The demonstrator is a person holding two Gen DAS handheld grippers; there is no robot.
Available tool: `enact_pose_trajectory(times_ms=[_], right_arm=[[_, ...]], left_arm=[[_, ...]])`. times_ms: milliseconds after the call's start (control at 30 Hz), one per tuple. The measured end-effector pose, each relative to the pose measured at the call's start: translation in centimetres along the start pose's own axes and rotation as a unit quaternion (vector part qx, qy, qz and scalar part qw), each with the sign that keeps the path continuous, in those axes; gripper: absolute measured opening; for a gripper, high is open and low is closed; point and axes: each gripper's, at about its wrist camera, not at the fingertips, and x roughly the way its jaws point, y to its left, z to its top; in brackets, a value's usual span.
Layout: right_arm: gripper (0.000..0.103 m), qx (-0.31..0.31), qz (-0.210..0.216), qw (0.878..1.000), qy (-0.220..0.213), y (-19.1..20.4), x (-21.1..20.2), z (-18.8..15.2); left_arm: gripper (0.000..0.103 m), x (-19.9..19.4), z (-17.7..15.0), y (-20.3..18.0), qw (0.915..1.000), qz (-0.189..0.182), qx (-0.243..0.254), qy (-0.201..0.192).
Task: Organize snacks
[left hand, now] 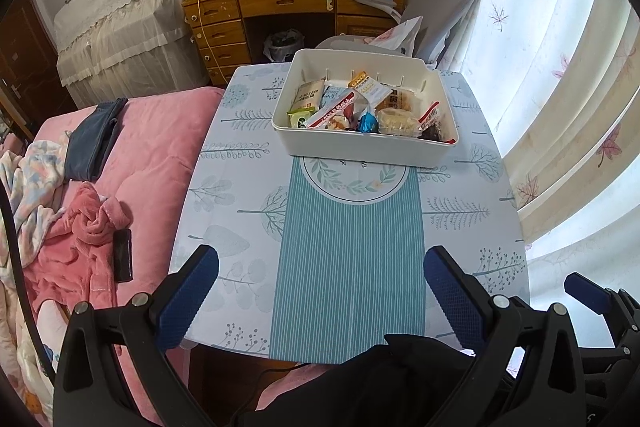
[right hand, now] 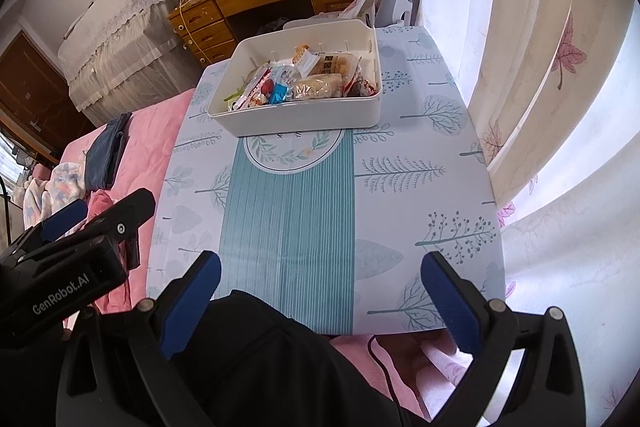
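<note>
Lay at the far end of the surface (left hand: 248,227), straight ahead of both sets of spread, empty fingers: white bin (left hand: 360,147) of wrapped snacks (left hand: 352,107), long axis running left to right, left gripper (left hand: 320,291) and right gripper (right hand: 320,291) near-edge, neither clearly nearer.
</note>
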Motion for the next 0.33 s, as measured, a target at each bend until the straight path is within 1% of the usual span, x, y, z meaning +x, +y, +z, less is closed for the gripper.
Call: enact_pose_trajectory(times_ms=[333], right_arm=[[0.101,-0.002,0.001,1.000,0.012,-0.67,0.53,0.57]], left_arm=[[0.102,0.36,0.41,-0.60,0.9999,0.004,-0.002,0.013]])
